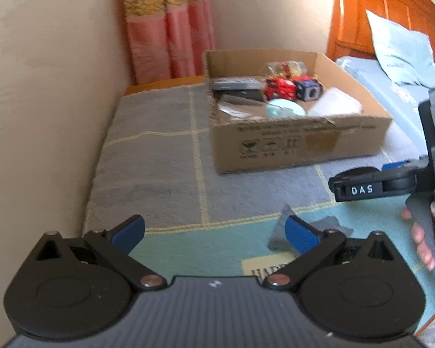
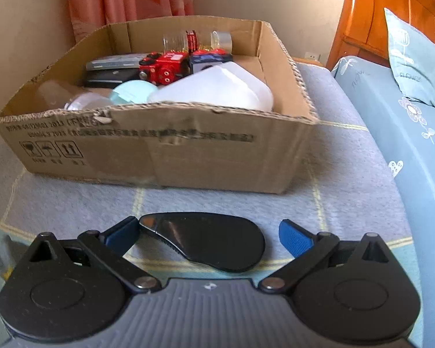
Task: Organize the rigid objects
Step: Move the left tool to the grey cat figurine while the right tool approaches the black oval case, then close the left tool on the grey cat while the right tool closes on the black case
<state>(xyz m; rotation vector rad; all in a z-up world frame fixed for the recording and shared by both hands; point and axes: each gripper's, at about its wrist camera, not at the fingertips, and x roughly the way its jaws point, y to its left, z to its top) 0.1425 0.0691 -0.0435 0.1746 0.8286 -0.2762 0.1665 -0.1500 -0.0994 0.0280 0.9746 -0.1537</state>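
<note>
Lying between my right gripper's (image 2: 208, 236) spread fingers, the flat glossy black teardrop-shaped case (image 2: 206, 239) is awaiting pickup; I am judging it bound for the open brown cardboard box (image 2: 165, 150) beyond; my left gripper (image 1: 214, 232) is hanging wide apart, empty.

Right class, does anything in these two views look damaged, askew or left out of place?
The cardboard box's near rim is torn and ragged. A black flat object lies outside it on the blanket, between the open right gripper's fingers, while the other items sit inside.
</note>
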